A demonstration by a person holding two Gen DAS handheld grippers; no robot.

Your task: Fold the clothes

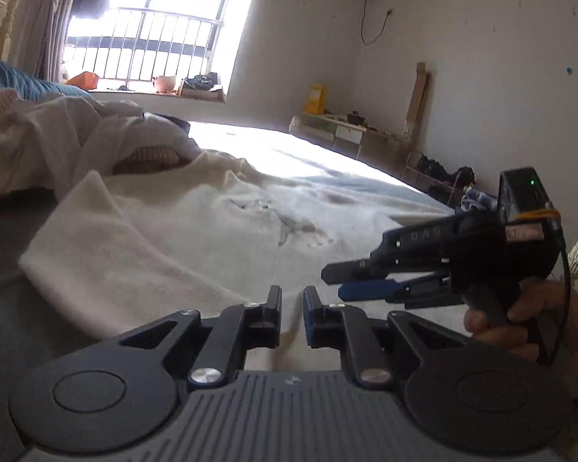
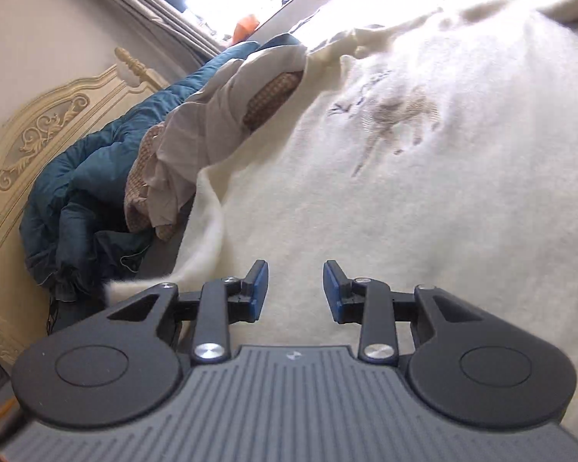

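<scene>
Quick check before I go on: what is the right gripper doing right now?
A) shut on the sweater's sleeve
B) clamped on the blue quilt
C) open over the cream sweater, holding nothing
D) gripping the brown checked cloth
C: the right gripper has its jaws apart with only the flat cream sweater showing between them.

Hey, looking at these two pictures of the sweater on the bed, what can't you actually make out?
- Sweater hem: both views, hidden under the tongs' bodies.
- Its far sleeve: right wrist view, cut by the frame edge.
- Chest print: blurred in both views.
- Window outside: left wrist view, washed out by glare.
- Shelf items: too small.
</scene>
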